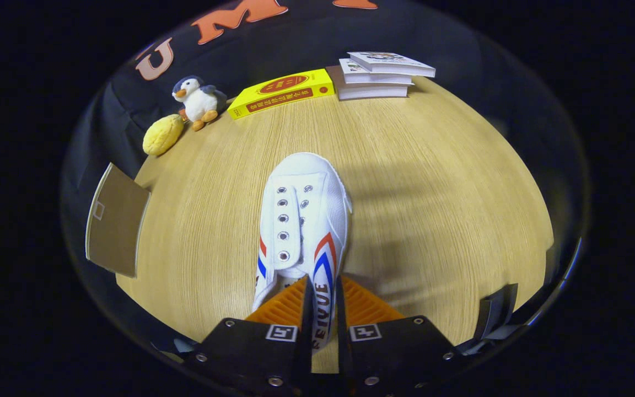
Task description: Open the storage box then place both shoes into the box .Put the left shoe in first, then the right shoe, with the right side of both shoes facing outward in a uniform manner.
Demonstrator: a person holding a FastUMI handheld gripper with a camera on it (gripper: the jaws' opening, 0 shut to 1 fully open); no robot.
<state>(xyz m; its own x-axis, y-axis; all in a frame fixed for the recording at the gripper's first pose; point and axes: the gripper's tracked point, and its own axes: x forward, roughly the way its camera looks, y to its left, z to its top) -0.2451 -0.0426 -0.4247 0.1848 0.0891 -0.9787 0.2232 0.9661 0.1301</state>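
A white canvas shoe [302,220] with red and blue side stripes hangs above the wooden table [433,182], its toe pointing away from me. My gripper [323,309] is shut on the shoe's right side wall near the heel opening, one finger inside the shoe and one outside. The shoe casts a shadow on the table to its right. A brown cardboard flap [114,220], apparently the storage box's lid, stands off the table's left edge.
At the table's far side lie a yellow box [281,92] and a stack of three books [378,74]. A plush penguin [199,101] and a yellow sponge-like lump [163,134] sit at the far left corner. A dark object [496,314] shows near right.
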